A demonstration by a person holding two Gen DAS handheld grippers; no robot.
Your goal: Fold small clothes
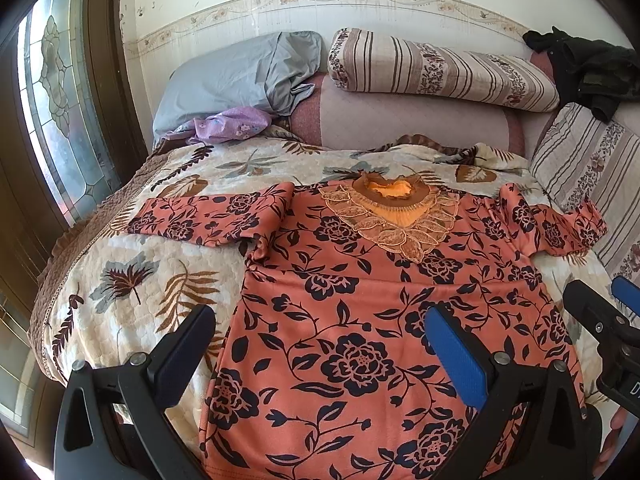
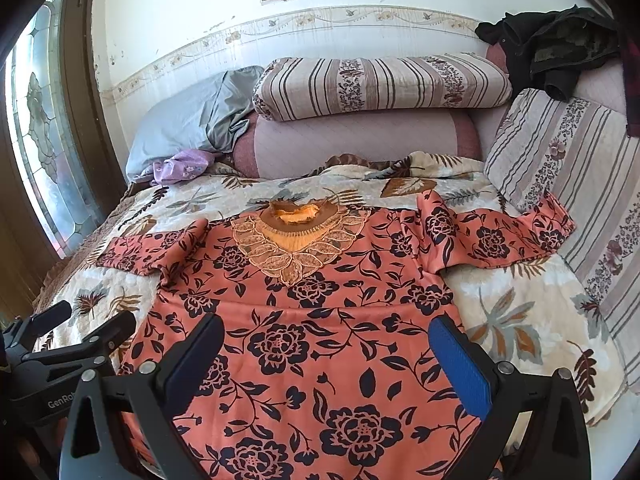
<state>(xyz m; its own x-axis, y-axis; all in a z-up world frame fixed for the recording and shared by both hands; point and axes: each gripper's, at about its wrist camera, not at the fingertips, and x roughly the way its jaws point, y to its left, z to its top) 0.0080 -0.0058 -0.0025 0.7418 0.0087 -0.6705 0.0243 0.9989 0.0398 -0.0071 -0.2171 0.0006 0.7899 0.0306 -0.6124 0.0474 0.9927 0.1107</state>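
An orange floral top (image 1: 360,300) with dark flowers and a lace collar (image 1: 390,216) lies flat, face up, on the bed, both sleeves spread out. It also shows in the right wrist view (image 2: 312,344). My left gripper (image 1: 320,328) is open and empty, hovering over the top's lower left part. My right gripper (image 2: 326,340) is open and empty over the lower right part. The right gripper shows at the right edge of the left wrist view (image 1: 600,308); the left gripper shows at the left edge of the right wrist view (image 2: 86,326).
The bed has a leaf-print quilt (image 1: 132,264). At its head lie a grey pillow (image 1: 240,76), a purple cloth (image 1: 232,124), a striped bolster (image 1: 440,68) and a dark garment (image 1: 588,68). A striped cushion (image 2: 568,168) lines the right side. A glass door (image 1: 52,100) stands left.
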